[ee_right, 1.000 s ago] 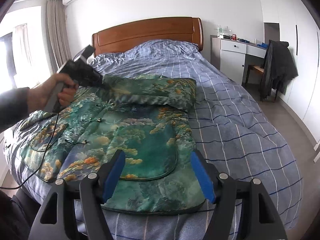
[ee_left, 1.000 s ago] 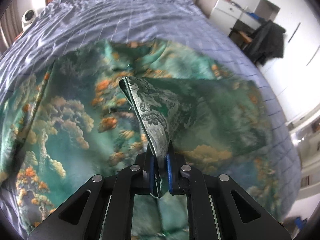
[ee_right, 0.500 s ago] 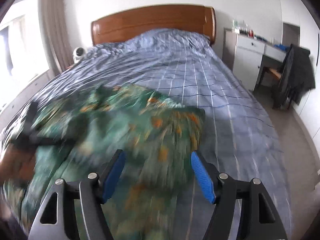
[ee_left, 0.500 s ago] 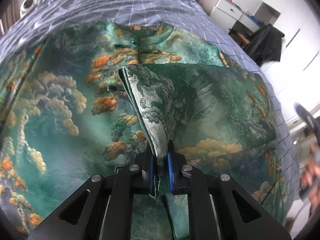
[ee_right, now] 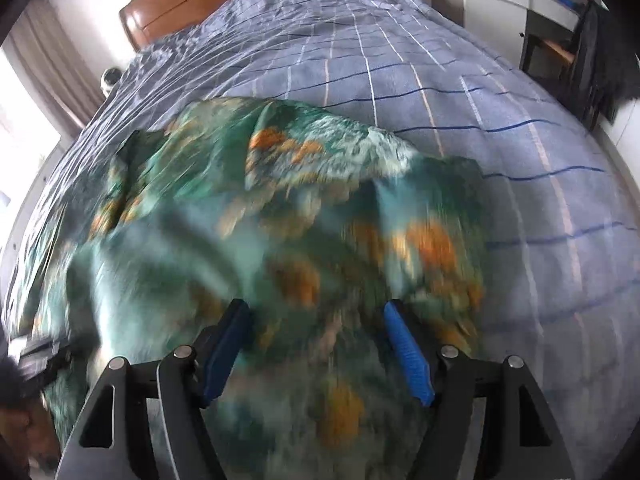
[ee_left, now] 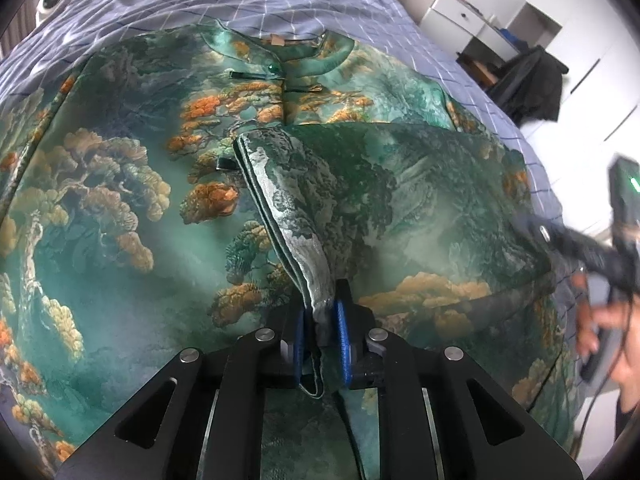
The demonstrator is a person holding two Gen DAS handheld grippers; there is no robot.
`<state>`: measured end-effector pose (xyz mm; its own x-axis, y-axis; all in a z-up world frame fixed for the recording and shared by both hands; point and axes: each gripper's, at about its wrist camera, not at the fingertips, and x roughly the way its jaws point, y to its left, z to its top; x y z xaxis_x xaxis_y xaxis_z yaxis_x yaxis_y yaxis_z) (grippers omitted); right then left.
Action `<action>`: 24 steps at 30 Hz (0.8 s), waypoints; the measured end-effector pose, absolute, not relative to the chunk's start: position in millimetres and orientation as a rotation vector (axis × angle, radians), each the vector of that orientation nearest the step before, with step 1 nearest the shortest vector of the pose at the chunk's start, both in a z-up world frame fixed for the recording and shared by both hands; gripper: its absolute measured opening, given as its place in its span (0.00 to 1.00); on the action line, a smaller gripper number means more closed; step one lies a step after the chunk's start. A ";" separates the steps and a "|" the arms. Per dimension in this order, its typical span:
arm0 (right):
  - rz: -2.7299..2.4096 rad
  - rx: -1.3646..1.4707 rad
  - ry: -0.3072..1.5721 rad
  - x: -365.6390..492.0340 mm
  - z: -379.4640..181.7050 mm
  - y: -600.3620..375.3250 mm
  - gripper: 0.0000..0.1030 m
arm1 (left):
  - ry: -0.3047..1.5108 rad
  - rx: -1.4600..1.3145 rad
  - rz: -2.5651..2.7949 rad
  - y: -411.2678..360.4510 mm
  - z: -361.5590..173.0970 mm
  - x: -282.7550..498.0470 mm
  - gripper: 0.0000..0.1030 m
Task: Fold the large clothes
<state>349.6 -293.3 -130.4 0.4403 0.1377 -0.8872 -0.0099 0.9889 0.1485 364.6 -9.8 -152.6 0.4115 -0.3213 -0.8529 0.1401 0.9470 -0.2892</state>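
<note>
Green satin jacket with orange pine print (ee_left: 120, 208) spread flat on blue checked bedspread (ee_left: 280, 4). Folded sleeve's cuff (ee_left: 316, 276) pinched in left gripper (ee_left: 321, 344). Right gripper (ee_right: 320, 354) wide apart, empty, above blurred jacket.

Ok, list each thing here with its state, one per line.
Jacket: spread flat on the bed, front up, collar fastened.
Sleeve: folded across the chest, cuff pinched.
Left claw: shut on the cuff.
Right claw: open, empty, over the jacket.
Bedspread: rumpled near the headboard.

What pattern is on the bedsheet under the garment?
Blue-grey bedsheet with thin white and dark blue grid lines, clearest in the right wrist view.
</note>
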 end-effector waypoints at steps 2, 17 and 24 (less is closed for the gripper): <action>0.110 0.071 1.114 324.8 -124.1 -287.1 0.70 | 1.106 -0.169 -0.294 -10.9 -153.1 364.9 0.13; 0.097 -0.013 1.089 288.3 -121.0 -288.5 0.75 | 1.080 -0.063 -0.236 -10.2 -139.5 355.0 0.52; 0.179 -0.120 1.013 158.4 -77.4 -288.8 0.75 | 1.006 -0.096 -0.240 17.5 -100.4 297.4 0.80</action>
